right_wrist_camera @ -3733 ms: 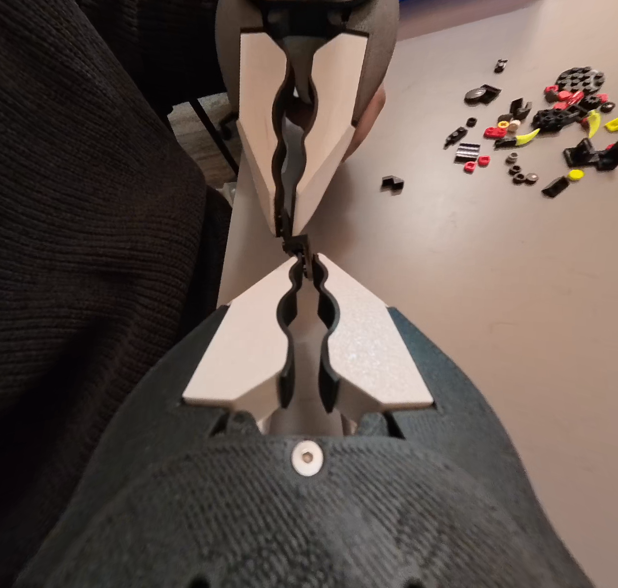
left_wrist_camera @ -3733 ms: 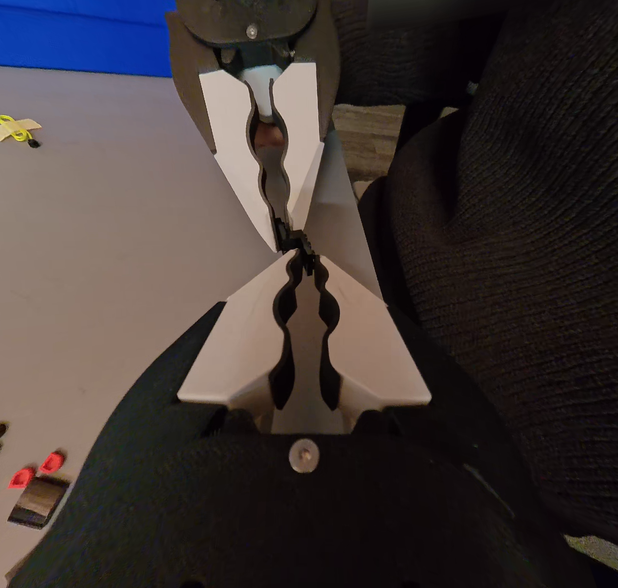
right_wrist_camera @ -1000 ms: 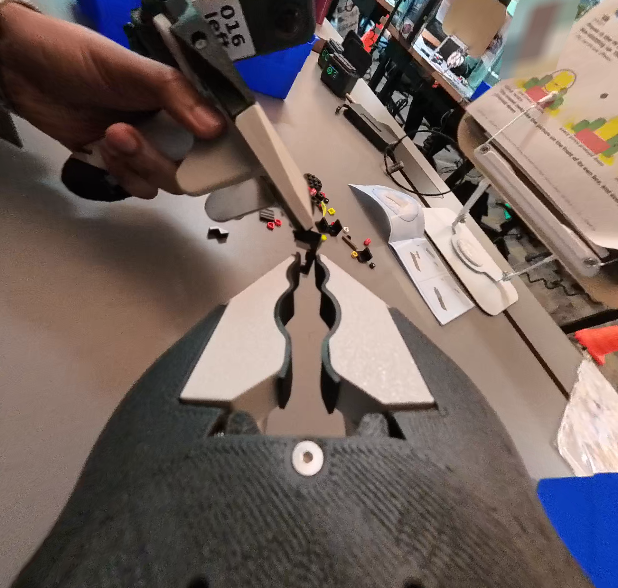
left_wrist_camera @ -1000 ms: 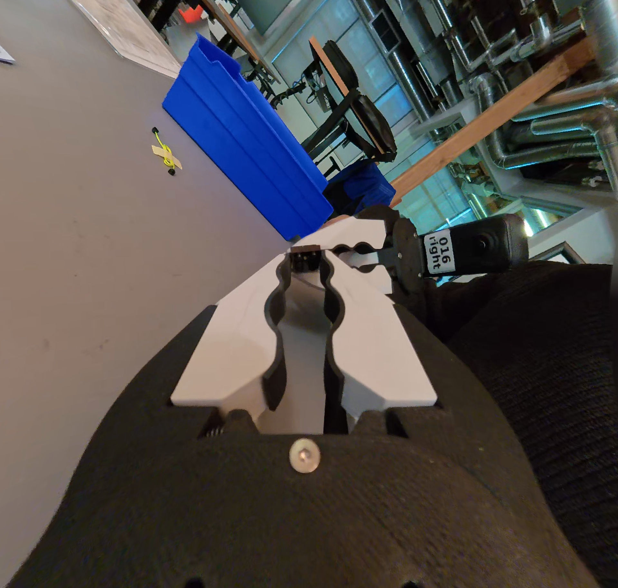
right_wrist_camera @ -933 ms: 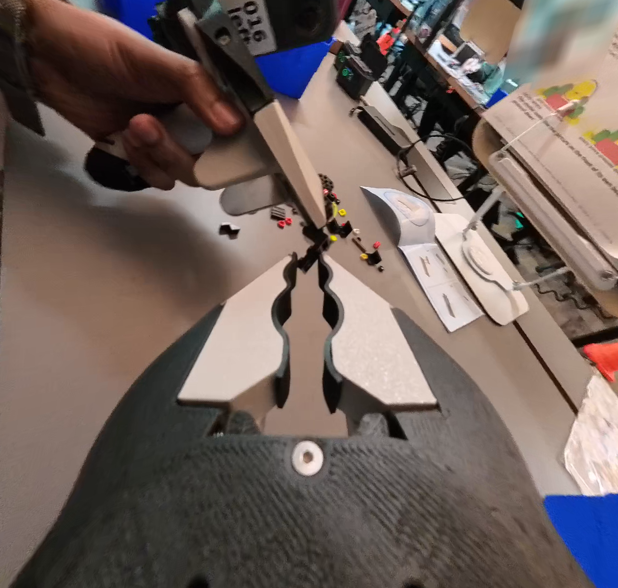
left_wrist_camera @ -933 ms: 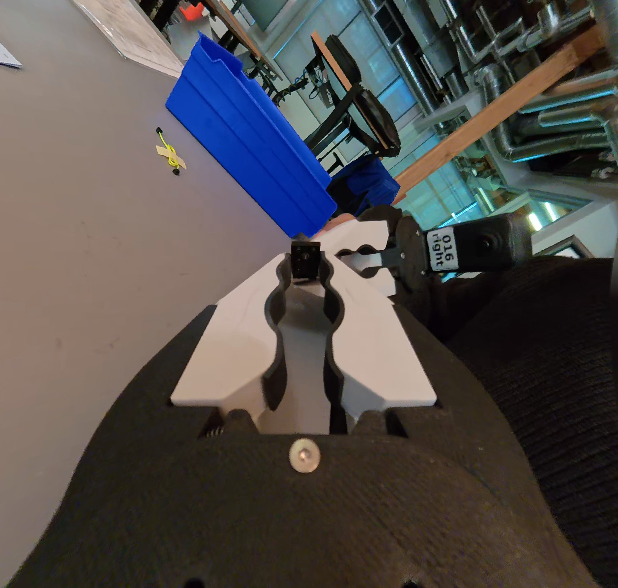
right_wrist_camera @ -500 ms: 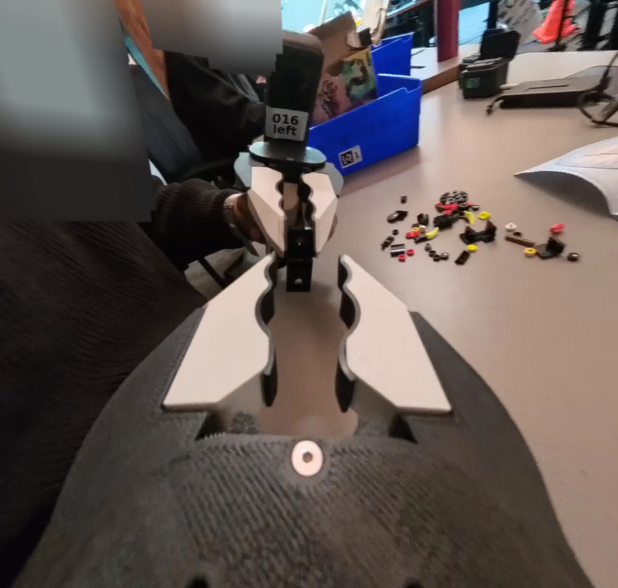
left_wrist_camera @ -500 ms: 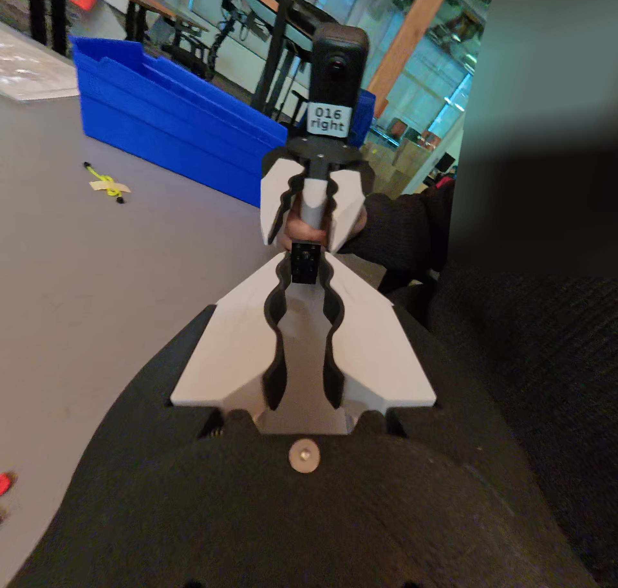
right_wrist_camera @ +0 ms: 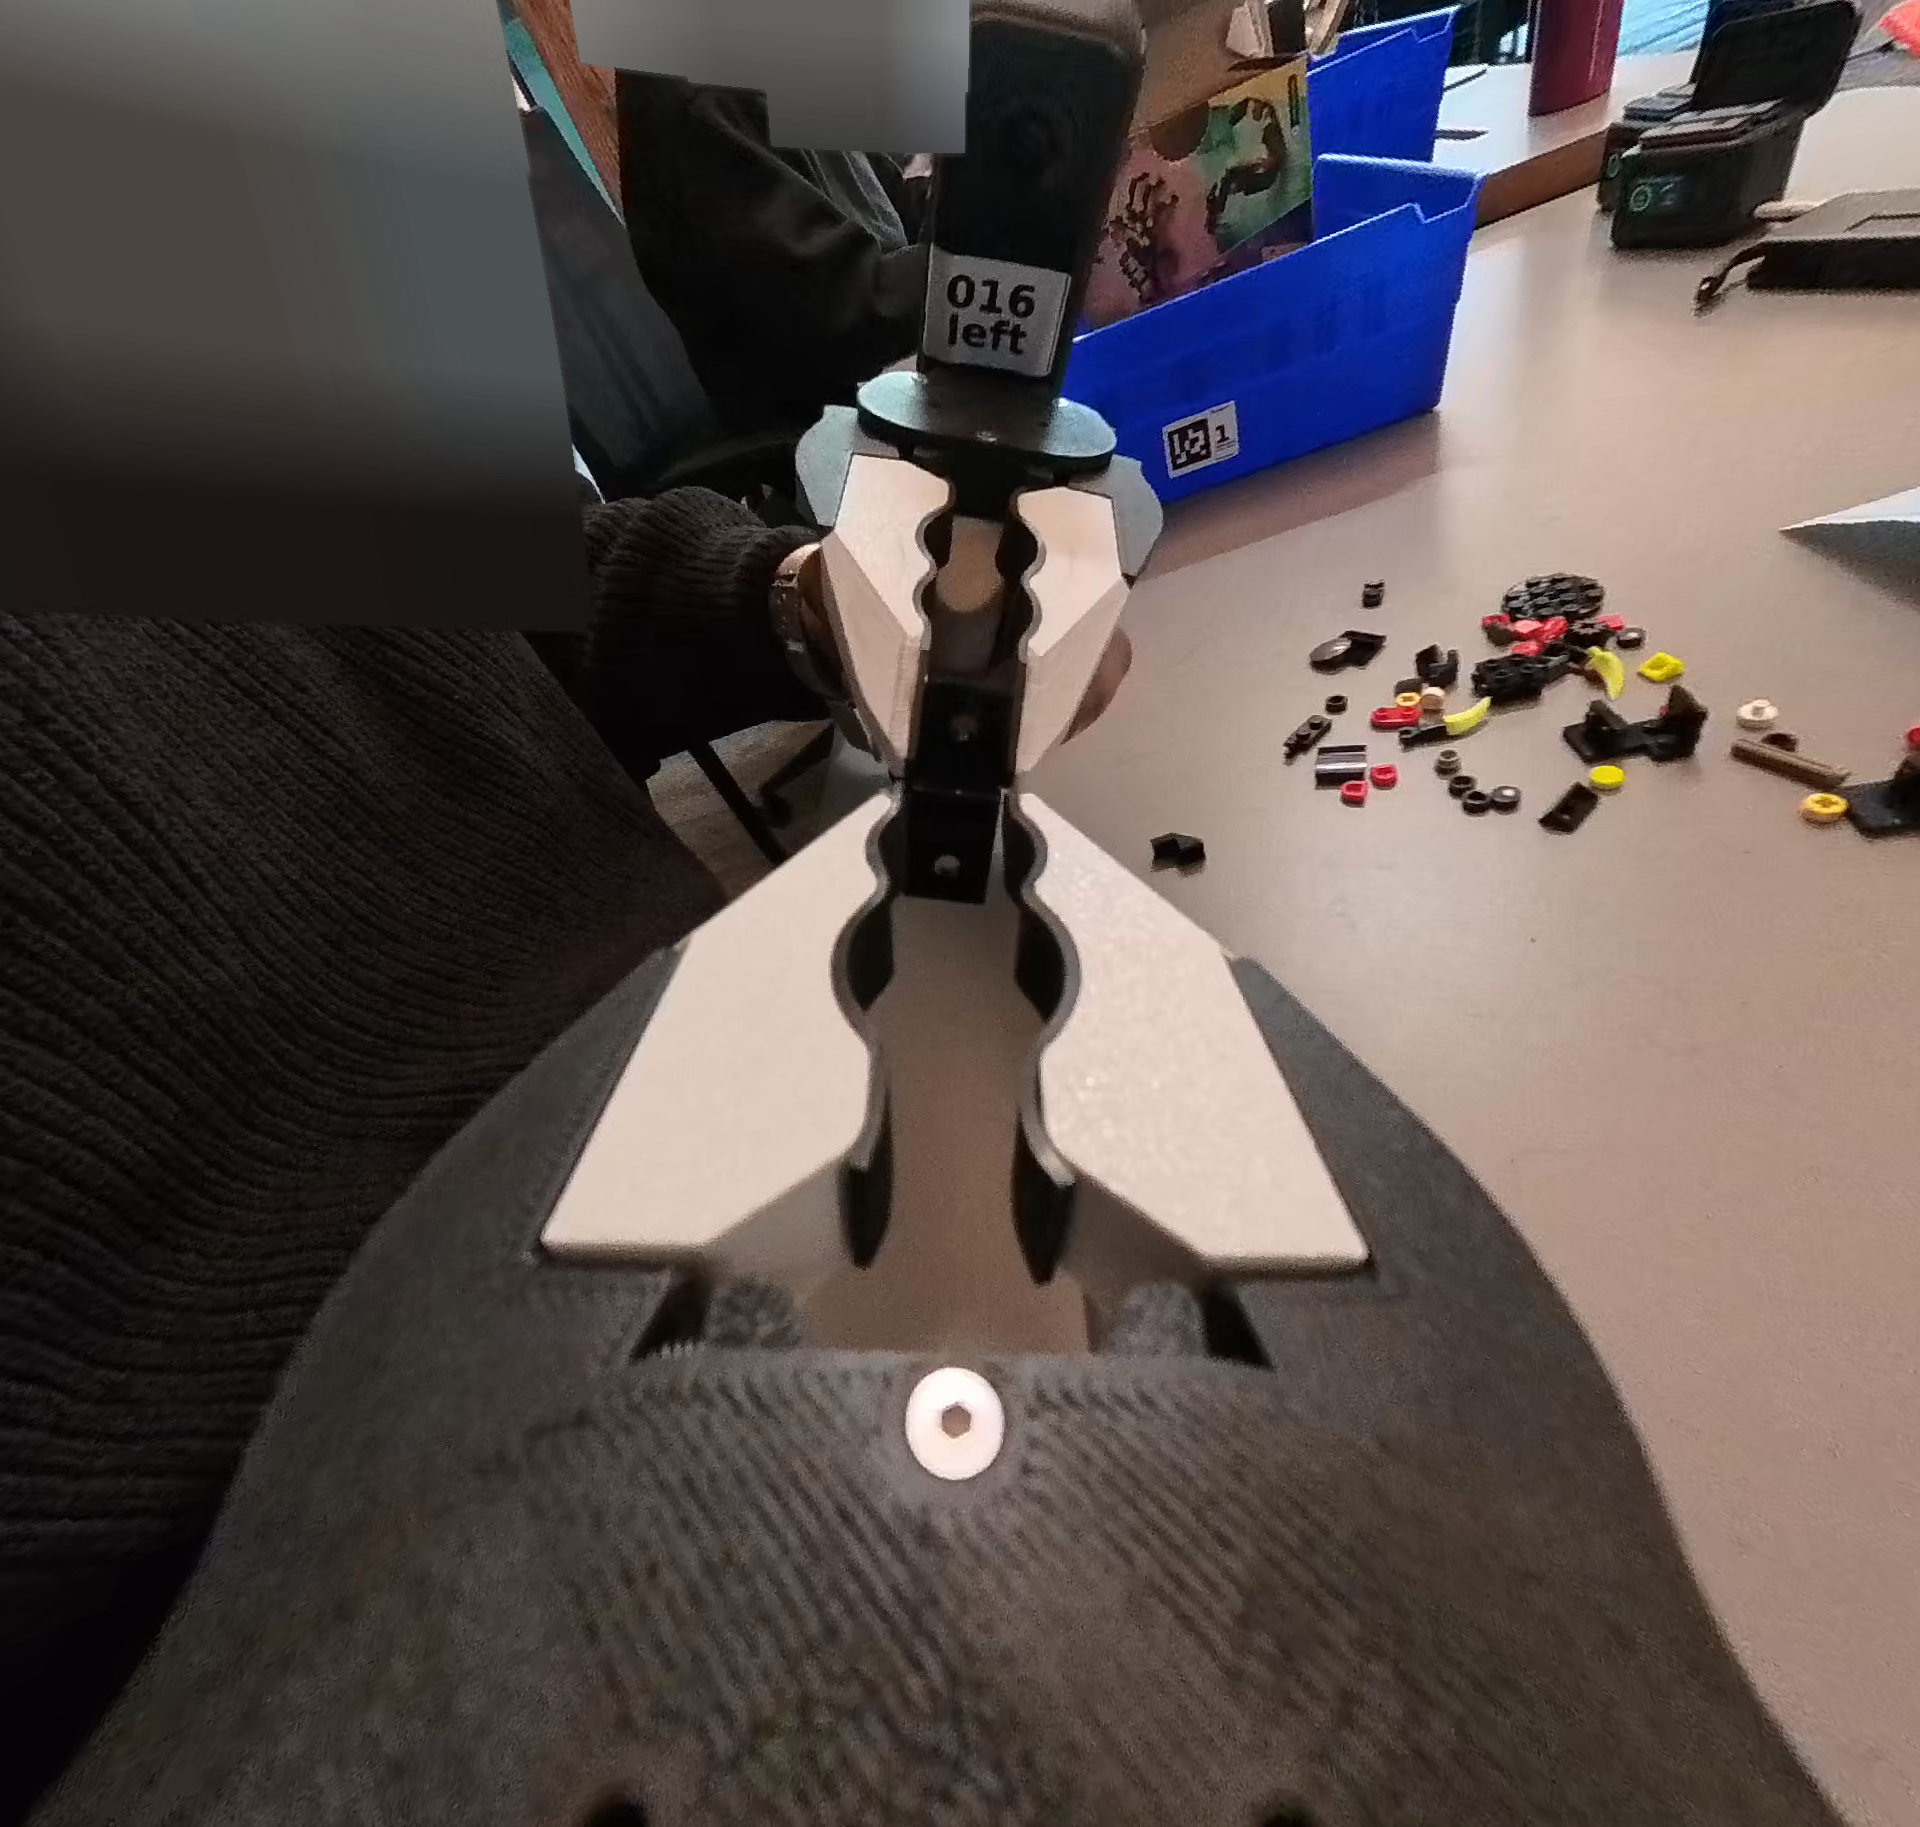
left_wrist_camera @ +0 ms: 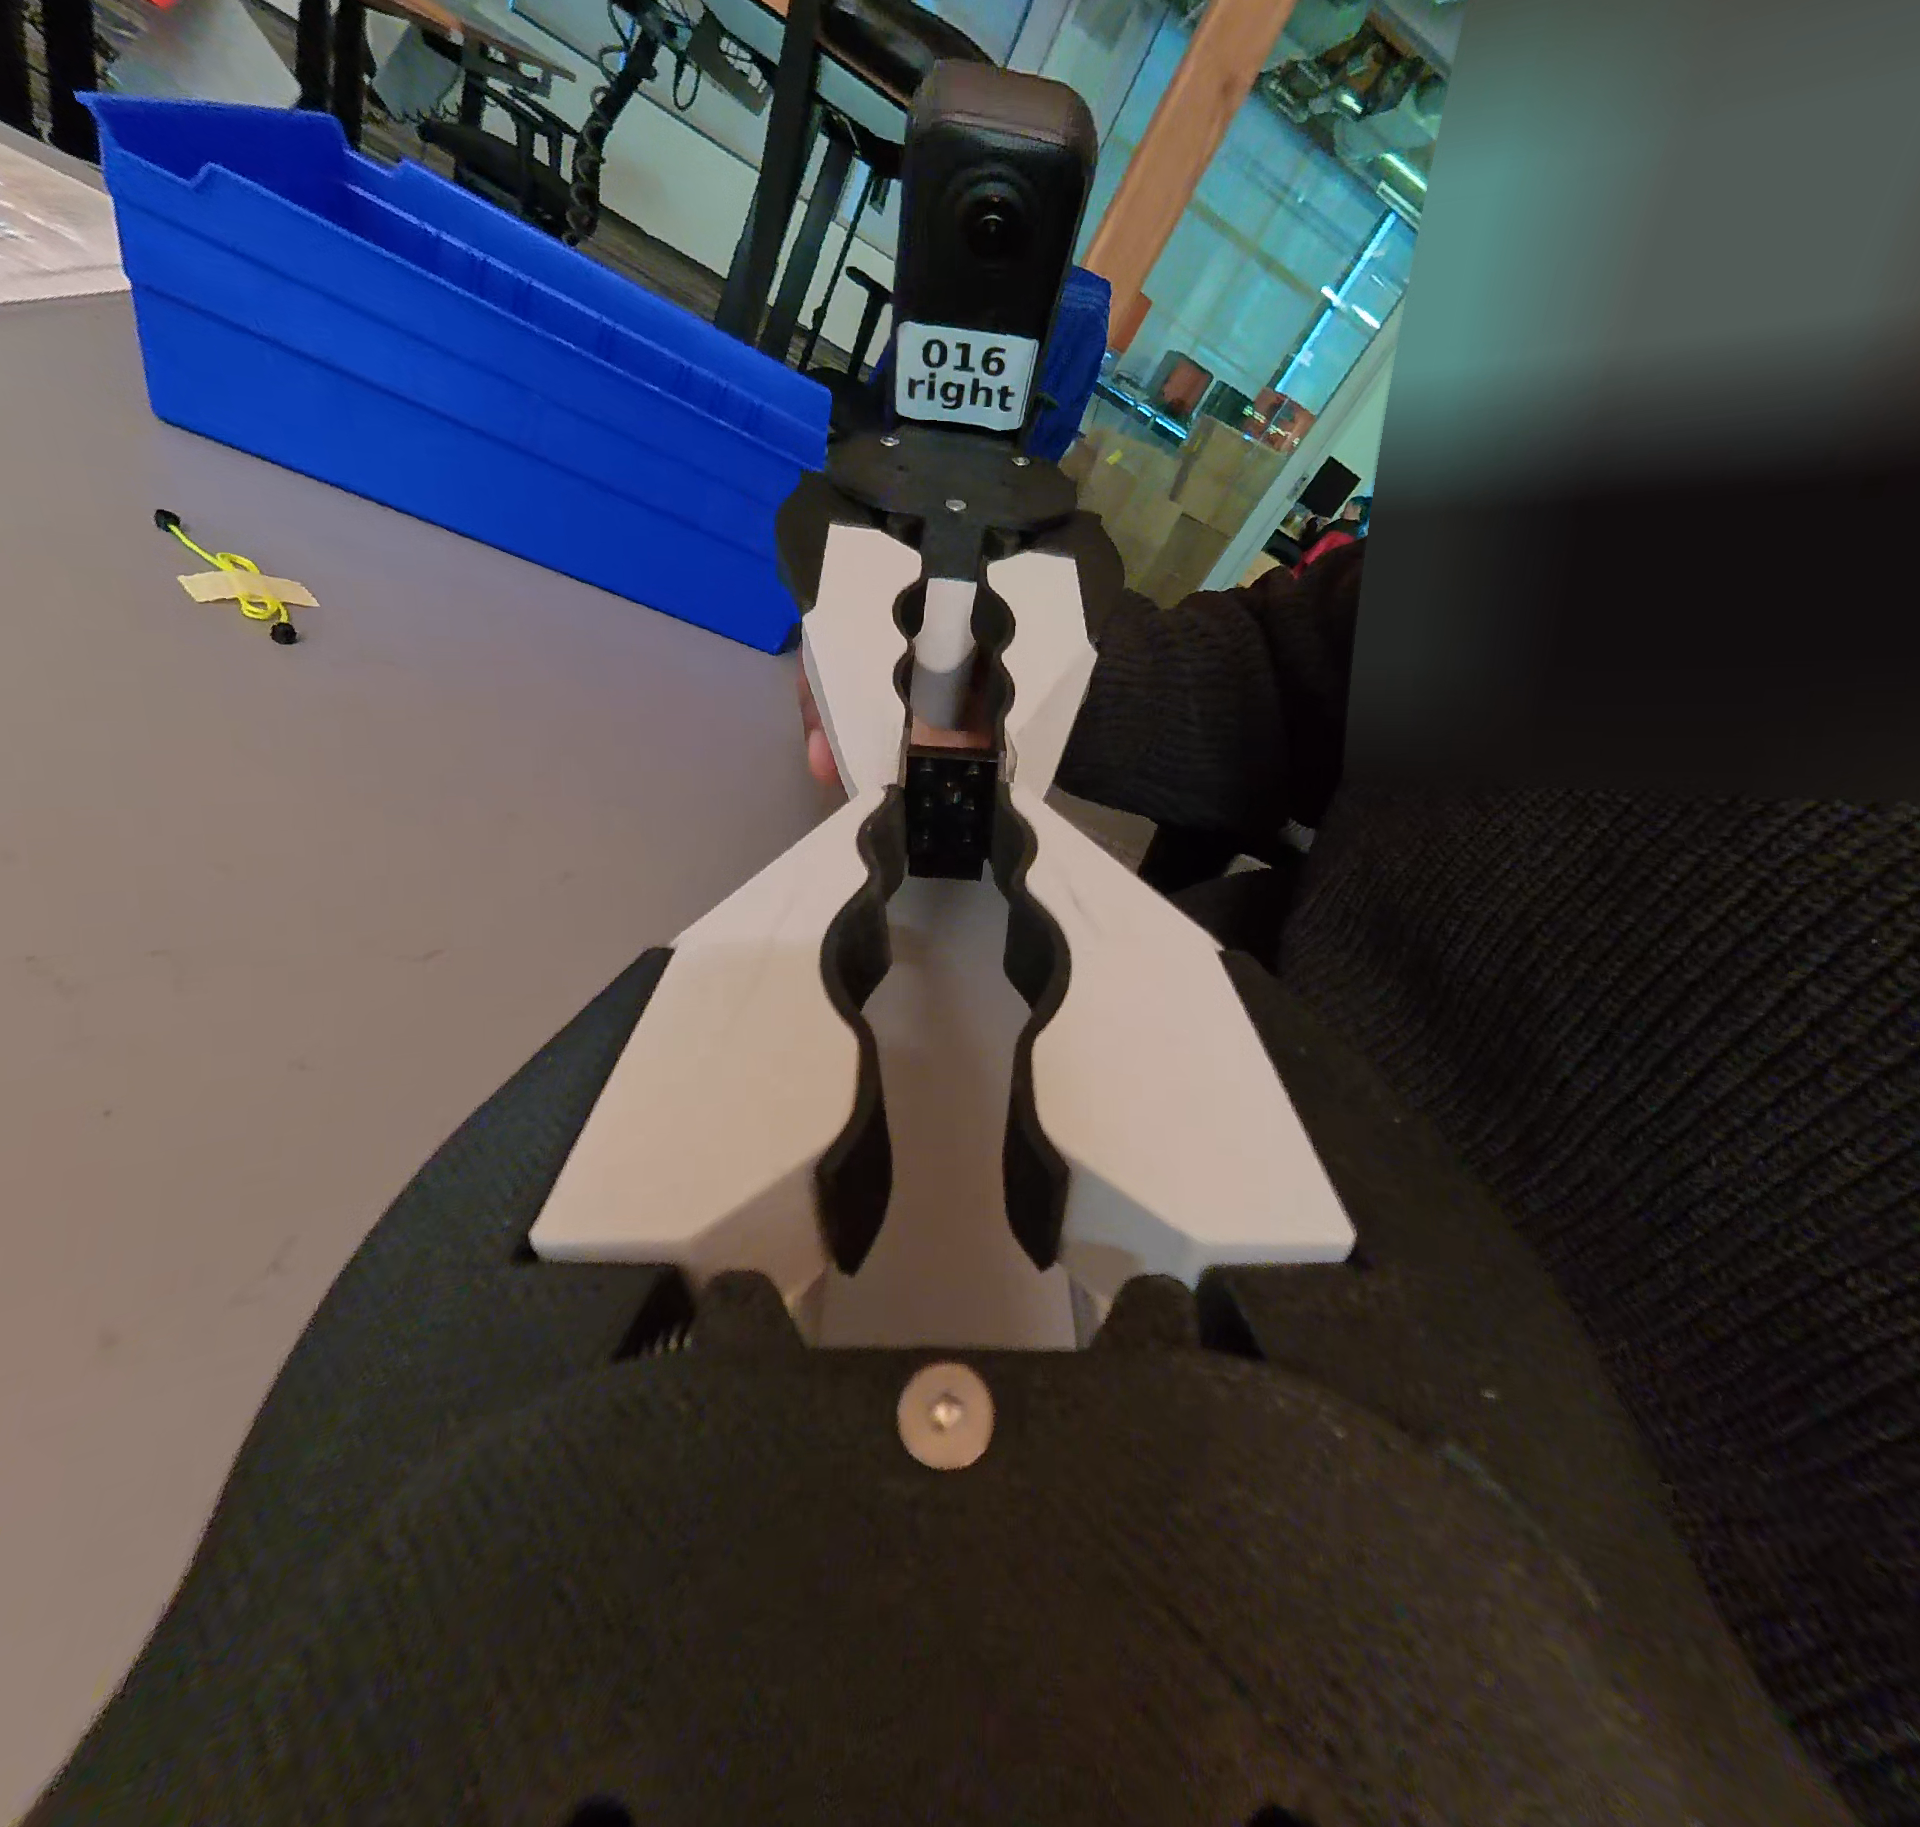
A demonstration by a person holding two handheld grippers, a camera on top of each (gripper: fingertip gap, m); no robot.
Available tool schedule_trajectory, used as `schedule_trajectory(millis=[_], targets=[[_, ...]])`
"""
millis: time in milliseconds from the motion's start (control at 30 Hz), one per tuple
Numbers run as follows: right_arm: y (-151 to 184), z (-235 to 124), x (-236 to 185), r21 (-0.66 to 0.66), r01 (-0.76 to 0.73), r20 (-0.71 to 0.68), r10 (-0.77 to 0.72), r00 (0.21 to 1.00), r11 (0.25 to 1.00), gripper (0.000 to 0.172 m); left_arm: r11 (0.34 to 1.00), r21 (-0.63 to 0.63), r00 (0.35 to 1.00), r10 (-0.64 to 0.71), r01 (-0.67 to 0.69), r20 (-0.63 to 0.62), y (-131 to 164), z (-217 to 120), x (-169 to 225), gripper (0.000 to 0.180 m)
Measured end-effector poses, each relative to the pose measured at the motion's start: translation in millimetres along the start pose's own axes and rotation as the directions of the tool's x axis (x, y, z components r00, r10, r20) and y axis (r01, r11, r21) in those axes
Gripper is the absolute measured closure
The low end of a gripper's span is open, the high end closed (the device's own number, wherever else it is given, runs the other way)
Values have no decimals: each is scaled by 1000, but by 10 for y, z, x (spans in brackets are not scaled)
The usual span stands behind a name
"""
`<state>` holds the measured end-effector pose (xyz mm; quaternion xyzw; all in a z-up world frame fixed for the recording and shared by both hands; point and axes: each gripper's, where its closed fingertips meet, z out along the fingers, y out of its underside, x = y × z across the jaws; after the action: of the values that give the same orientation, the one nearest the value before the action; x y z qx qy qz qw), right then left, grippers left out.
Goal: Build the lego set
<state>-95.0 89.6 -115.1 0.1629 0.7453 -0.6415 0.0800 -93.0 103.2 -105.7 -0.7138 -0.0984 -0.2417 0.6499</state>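
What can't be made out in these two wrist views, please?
- Left wrist view: the far end of the black brick piece is hidden between the right gripper fingers.
- Right wrist view: the small loose pieces on the table are too small to identify.
- Both views: the person's upper body is under blur patches.
- Right wrist view: the paper sheet is cut off by the right edge.

Counts across both wrist views

We count two grippers, left (left_wrist_camera: 945,821) and right (right_wrist_camera: 951,832), one black block (left_wrist_camera: 945,827) pinched between them, and three blue bins: one (left_wrist_camera: 436,364) in the left view, two (right_wrist_camera: 1340,343) in the right. We cannot count exactly the loose bricks (right_wrist_camera: 1538,728); they number dozens.
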Motion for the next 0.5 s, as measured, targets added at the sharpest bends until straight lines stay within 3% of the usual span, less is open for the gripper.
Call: schedule_trajectory(millis=[200, 500], targets=[[32, 6, -36, 0, -55, 65, 55, 996, 998, 155, 999, -41, 999, -28, 28, -18, 45, -3, 24, 168], [-153, -48, -37, 97, -142, 83, 134, 987, 985, 158, 993, 58, 994, -100, 103, -47, -123, -22, 48, 167]])
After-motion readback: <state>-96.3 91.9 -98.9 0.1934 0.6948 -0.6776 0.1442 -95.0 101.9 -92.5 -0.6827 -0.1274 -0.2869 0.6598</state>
